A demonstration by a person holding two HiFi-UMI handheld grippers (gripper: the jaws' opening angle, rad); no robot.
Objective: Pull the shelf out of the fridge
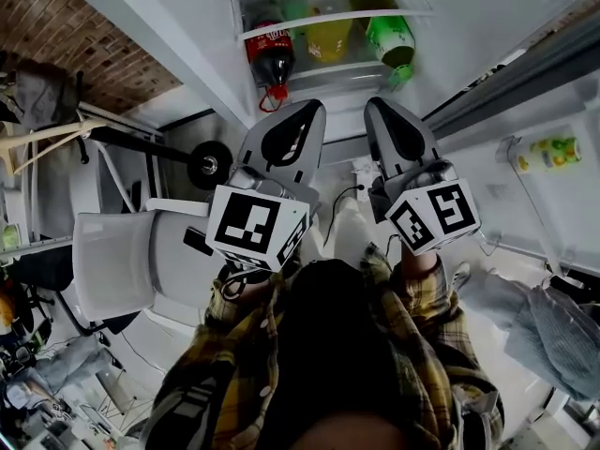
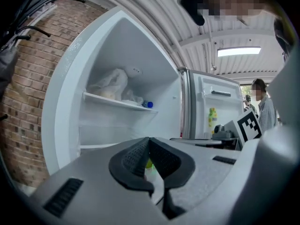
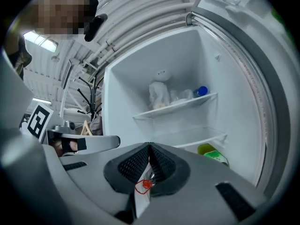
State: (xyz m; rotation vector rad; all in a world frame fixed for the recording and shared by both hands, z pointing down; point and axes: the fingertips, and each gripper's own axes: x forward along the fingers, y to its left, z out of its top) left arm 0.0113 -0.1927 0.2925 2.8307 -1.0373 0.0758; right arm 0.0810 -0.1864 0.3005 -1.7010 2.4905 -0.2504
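Shelf, as I read the task: the clear flat shelf with a white front trim [image 3: 197, 137], bare, inside the open white fridge [image 3: 225, 74]. It sat ahead of both grippers, beyond the tips and well apart from them. Nothing touched it.

Your left gripper [image 2: 150, 142]: black ribbed pads pressed together, nothing between them. Your right gripper [image 3: 150, 149]: the same, pads meeting, empty. You held both side by side, pointed into the cabinet.

Under that shelf and nearer your tips lay three bottles on their sides, necks toward you:
- a red-labelled cola bottle [image 1: 270, 54] ahead of the left gripper
- a yellow plastic bottle [image 1: 328, 37] between the two grippers
- a green plastic bottle [image 1: 389, 36] ahead of the right gripper

Higher above the tips, an upper white shelf [image 3: 187, 102] carried a crumpled white plastic bag [image 3: 159, 95] and a blue-capped bottle [image 3: 200, 92].

Step in hand, by judgement: the approach, with the grip not yet begun.
- Spread both jaws before reaching the trim, since closed pads would only push it back.
- Take the trim with one gripper toward each end, so it comes out square and does not jam.
- Come in above the bottle necks.
- Pull level and slowly.
- A rail stop might call for a slight lift of the front edge; these views did not show one.
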